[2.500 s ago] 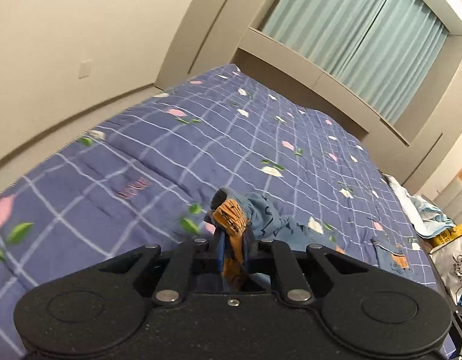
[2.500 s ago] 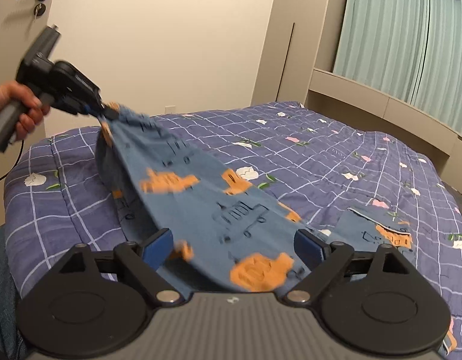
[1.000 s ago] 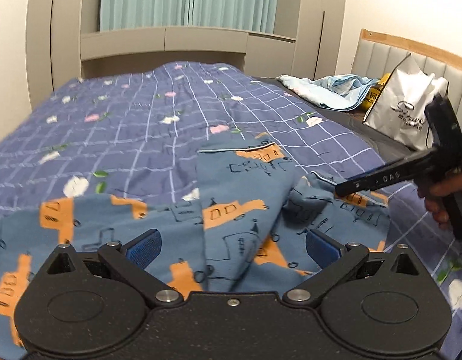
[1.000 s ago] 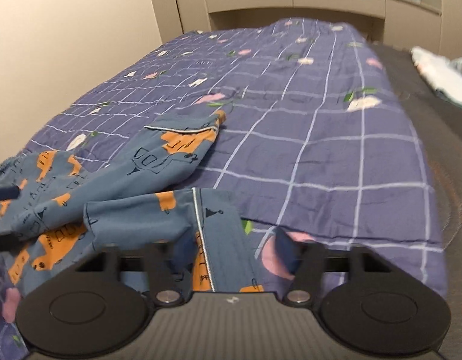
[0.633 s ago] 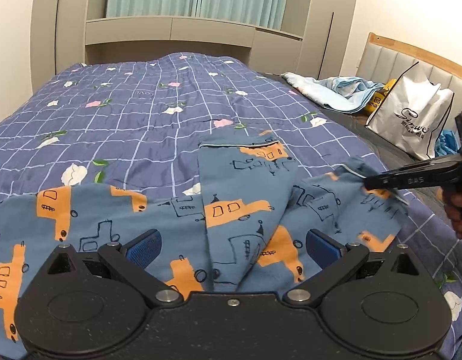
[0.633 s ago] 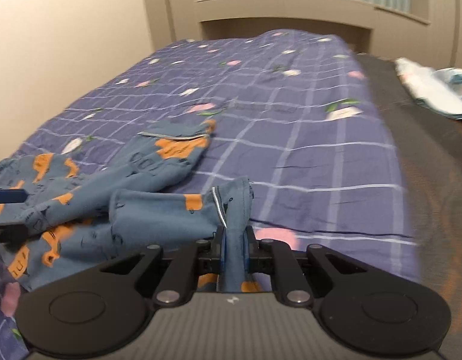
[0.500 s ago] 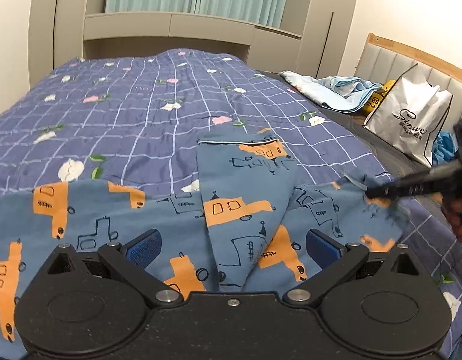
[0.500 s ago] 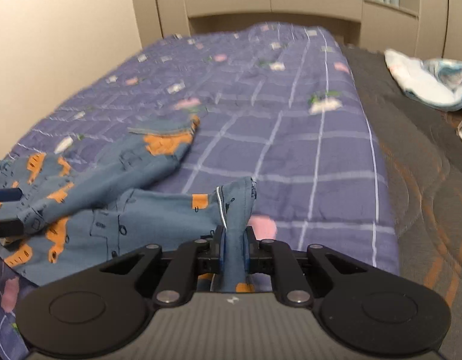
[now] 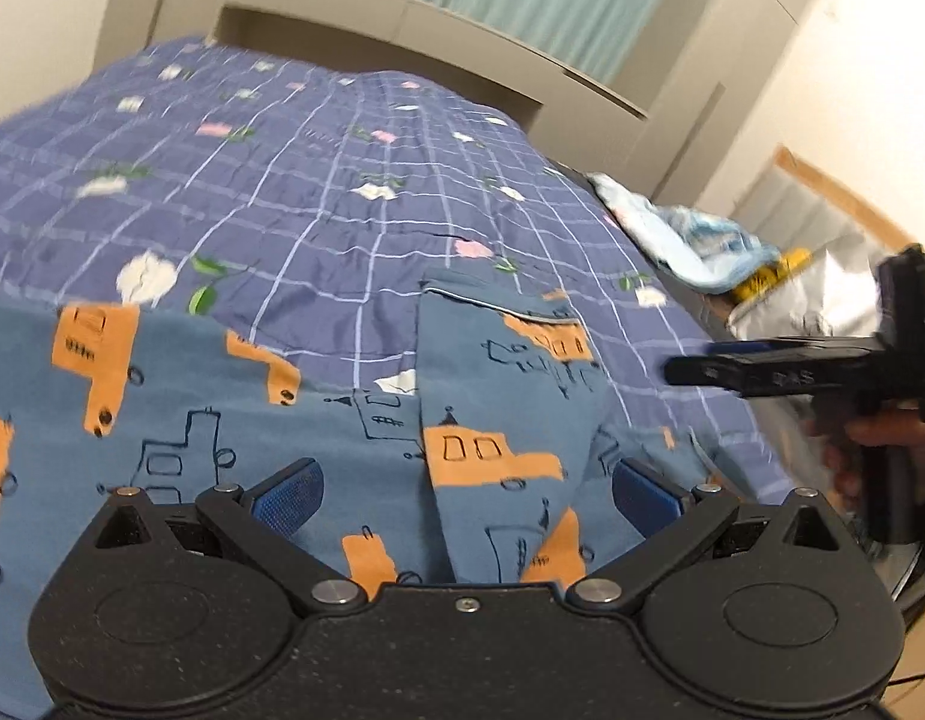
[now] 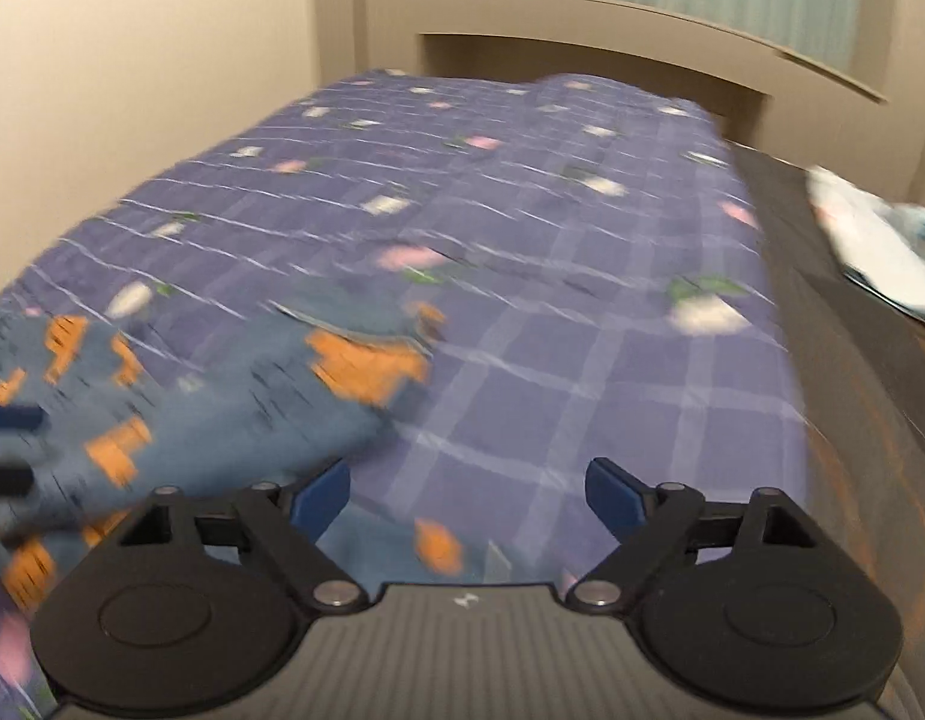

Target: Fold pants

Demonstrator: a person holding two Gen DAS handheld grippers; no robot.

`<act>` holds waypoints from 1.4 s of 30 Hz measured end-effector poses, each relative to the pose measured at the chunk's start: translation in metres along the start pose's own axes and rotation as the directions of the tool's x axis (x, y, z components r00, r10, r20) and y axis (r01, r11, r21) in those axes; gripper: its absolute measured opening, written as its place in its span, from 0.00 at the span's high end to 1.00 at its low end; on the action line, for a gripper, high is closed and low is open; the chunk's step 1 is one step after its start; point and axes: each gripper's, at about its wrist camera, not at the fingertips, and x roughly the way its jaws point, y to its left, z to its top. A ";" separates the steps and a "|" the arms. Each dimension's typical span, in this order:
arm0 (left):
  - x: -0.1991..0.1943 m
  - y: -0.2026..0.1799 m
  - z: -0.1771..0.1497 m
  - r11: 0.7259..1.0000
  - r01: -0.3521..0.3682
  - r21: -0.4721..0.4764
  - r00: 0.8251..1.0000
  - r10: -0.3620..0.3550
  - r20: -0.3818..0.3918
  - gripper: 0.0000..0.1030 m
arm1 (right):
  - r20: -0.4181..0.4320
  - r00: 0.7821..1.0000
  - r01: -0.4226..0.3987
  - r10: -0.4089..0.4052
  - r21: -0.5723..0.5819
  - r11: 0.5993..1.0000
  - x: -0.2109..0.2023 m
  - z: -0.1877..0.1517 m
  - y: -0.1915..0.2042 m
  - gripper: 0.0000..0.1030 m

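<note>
Right, quick status from my end.

Landmark: purple checked quilt w/ flower print (image 9: 294, 222), covering the bed; everything below is placed relative to it.

Pants: blue cotton pants w/ orange car print (image 9: 210, 420), lying on the near part of the quilt, mostly spread. One leg runs away from me up the quilt, hem (image 9: 498, 306) at its far end. Other leg trails off toward the quilt's right edge, rumpled.

Left gripper (image 9: 462, 489): jaws wide apart, nothing pinched. I'm hovering it over the pants near the quilt's near edge; fabric shows between the blue pads (image 9: 288, 492) but they aren't pressing it.

Right gripper (image 10: 465, 492): jaws opening, pads clear of cloth. A bit of pants fabric lies under it, nothing gripped. From the left cam I see it out over the quilt's right edge (image 9: 732, 372), above that rumpled leg end.

Key relation: pants' long axis runs roughly near-to-far along the quilt, w/ the second leg splayed off to the right. Right gripper is nearer the splayed leg end; left is nearer the waist/seat area.

Next move (my guess): re-pinch the splayed leg w/ the right gripper, bring it across onto the straight leg.

Risk: right cam is blurred, so exact hem position there is unclear.
</note>
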 end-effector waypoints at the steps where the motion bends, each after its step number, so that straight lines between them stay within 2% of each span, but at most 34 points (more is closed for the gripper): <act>1: 0.002 0.004 0.002 0.999 0.006 -0.036 1.000 -0.006 0.001 0.01 | -0.009 0.999 -0.031 0.031 -0.013 0.999 0.009 0.013 0.007 0.12; 4: 0.006 0.014 0.004 0.993 0.017 -0.118 1.000 -0.016 0.008 0.01 | -0.045 0.994 -0.104 0.102 -0.046 0.994 0.042 0.046 0.033 0.12; 7: 0.010 0.024 0.005 0.981 0.023 -0.193 1.000 -0.023 0.004 0.01 | -0.082 0.988 -0.138 0.131 -0.081 0.987 0.073 0.068 0.059 0.16; 13: 0.018 0.037 0.006 0.962 0.035 -0.271 0.999 -0.043 -0.023 0.11 | -0.138 0.984 -0.127 0.112 -0.105 0.986 0.113 0.090 0.097 0.32; 16: 0.021 0.037 0.006 0.959 0.071 -0.273 0.996 -0.084 -0.039 0.24 | -0.157 0.983 -0.117 0.099 -0.112 0.987 0.124 0.096 0.109 0.40; 18: 0.026 0.036 0.007 0.959 0.079 -0.271 0.993 -0.101 -0.067 0.41 | -0.178 0.982 -0.090 0.067 -0.126 0.988 0.131 0.099 0.118 0.42; 20: 0.031 0.035 0.008 0.960 0.074 -0.269 0.989 -0.105 -0.101 0.52 | -0.204 0.978 -0.070 0.040 -0.140 0.988 0.139 0.098 0.124 0.47; 22: 0.033 0.034 0.008 0.962 0.075 -0.264 0.987 -0.109 -0.119 0.65 | -0.222 0.975 -0.034 -0.003 -0.165 0.986 0.147 0.095 0.129 0.59; 23: 0.034 0.033 0.008 0.963 0.076 -0.258 0.985 -0.112 -0.128 0.74 | -0.222 0.975 -0.016 -0.023 -0.175 0.984 0.149 0.093 0.130 0.68; 24: 0.036 0.031 0.009 0.966 0.075 -0.249 0.984 -0.112 -0.136 0.85 | -0.219 0.975 -0.006 -0.034 -0.178 0.984 0.149 0.093 0.129 0.82; 25: 0.037 0.029 0.009 0.969 0.070 -0.236 0.984 -0.106 -0.145 0.90 | -0.214 0.976 -0.002 -0.035 -0.171 0.985 0.148 0.092 0.127 0.88; 26: 0.037 0.028 0.010 0.972 0.070 -0.224 0.983 -0.105 -0.148 0.97 | -0.206 0.978 -0.013 -0.017 -0.147 0.989 0.145 0.093 0.123 0.96; 30: 0.029 0.019 0.015 0.982 0.083 -0.172 0.986 -0.106 -0.127 0.98 | -0.115 0.993 -0.022 0.012 -0.084 0.996 0.116 0.092 0.109 0.97; 34: 0.014 0.003 0.025 0.992 0.104 -0.075 0.989 -0.111 -0.093 0.98 | 0.030 0.999 -0.015 0.015 0.013 1.000 0.063 0.084 0.085 0.98; 38: 0.000 -0.023 0.035 0.991 0.121 0.061 0.990 -0.115 -0.086 0.99 | 0.160 0.987 0.019 -0.029 0.061 0.998 -0.004 0.065 0.063 0.97; 42: -0.011 -0.053 0.031 0.962 0.146 0.231 0.986 -0.123 -0.109 0.99 | 0.235 0.969 0.056 -0.078 0.098 0.994 -0.061 0.033 0.049 0.97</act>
